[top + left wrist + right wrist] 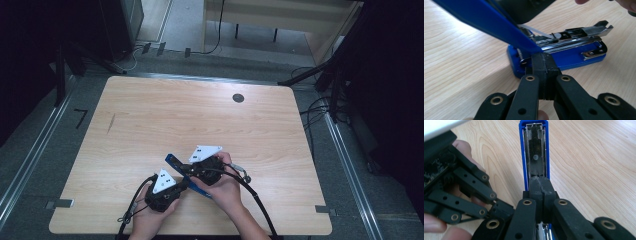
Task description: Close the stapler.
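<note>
stapler (574,56) was sited near the surface's (150,120) near edge, lid swung open | left hand-held gripper (545,65) was clamped on the base's hinge end | right hand-held gripper (539,185) was pinched shut on the raised lid (534,147) | base judged best kept pinned flat, lid swung gently.

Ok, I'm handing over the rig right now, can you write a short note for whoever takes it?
Left gripper: jaws shut at the hinge end of the blue stapler, pinning its base on the table.
Right gripper: jaws shut on the stapler lid, holding it swung up.
Stapler sits near the table's front edge, between both hands.
Done: lid is open, metal staple channel exposed.
Left: whatever the open magazine is for, probably loading or checking staples, then lowering the lid. Keep both grips until then.
</note>
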Demonstrator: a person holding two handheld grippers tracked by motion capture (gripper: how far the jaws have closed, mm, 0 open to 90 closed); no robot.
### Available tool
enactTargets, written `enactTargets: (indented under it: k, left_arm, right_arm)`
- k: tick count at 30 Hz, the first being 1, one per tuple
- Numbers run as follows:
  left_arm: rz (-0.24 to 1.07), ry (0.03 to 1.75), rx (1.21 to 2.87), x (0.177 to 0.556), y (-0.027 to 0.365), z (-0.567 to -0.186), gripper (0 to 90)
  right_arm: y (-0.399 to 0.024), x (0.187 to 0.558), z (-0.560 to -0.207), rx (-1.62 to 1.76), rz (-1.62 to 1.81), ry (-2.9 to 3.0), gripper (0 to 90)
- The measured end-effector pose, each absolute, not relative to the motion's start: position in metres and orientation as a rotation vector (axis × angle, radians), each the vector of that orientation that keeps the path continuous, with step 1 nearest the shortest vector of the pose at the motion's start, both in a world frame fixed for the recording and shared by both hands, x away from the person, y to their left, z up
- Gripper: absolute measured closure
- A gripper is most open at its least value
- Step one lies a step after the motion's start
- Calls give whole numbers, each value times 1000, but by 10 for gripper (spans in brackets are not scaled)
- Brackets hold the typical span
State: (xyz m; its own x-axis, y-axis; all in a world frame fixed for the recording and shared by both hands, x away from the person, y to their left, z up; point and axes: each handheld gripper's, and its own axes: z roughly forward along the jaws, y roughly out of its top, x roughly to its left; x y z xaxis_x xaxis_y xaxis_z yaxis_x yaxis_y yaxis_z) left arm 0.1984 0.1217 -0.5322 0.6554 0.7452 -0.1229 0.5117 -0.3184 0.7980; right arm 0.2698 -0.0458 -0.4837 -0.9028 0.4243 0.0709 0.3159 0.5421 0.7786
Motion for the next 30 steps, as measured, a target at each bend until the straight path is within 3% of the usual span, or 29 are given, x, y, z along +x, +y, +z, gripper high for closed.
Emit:
enactTargets:
  k: [30]
  left_arm:
    - [353,933,2054,200,109,-533,900]
  right_arm:
    - [-68,262,-478,647,1347,2615,900]
